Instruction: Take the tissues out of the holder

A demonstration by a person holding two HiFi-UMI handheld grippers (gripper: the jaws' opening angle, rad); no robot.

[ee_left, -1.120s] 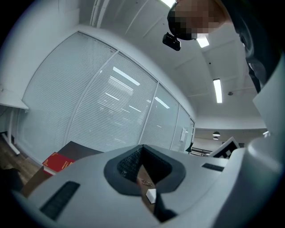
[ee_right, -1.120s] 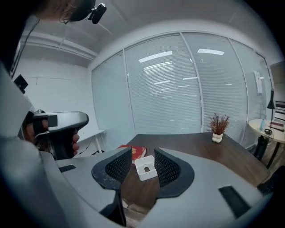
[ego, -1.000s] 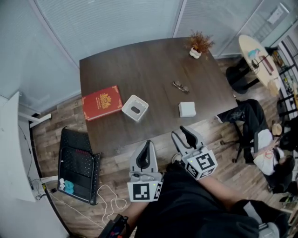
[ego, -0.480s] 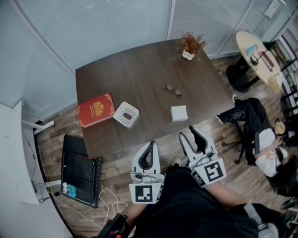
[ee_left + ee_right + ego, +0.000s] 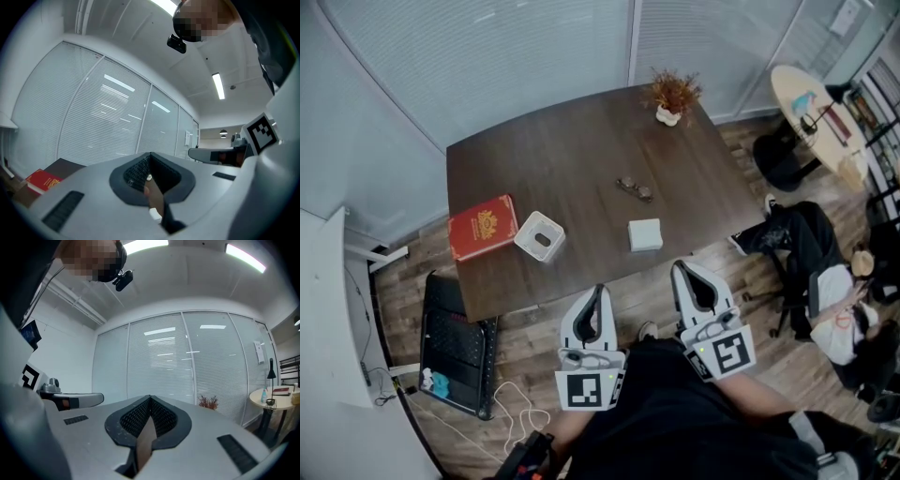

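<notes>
While the left gripper and right gripper are closed, the white holder shows a dark slot

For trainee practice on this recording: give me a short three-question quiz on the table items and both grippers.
1. True or false: the red book lies next to the white tissue holder.
2. Which lies nearest the potted plant: A the book, B the eyeglasses, C the holder?
3. Fill in: the left gripper and the right gripper are both ____, holding nothing.
Key: 1 true; 2 B; 3 shut.
</notes>
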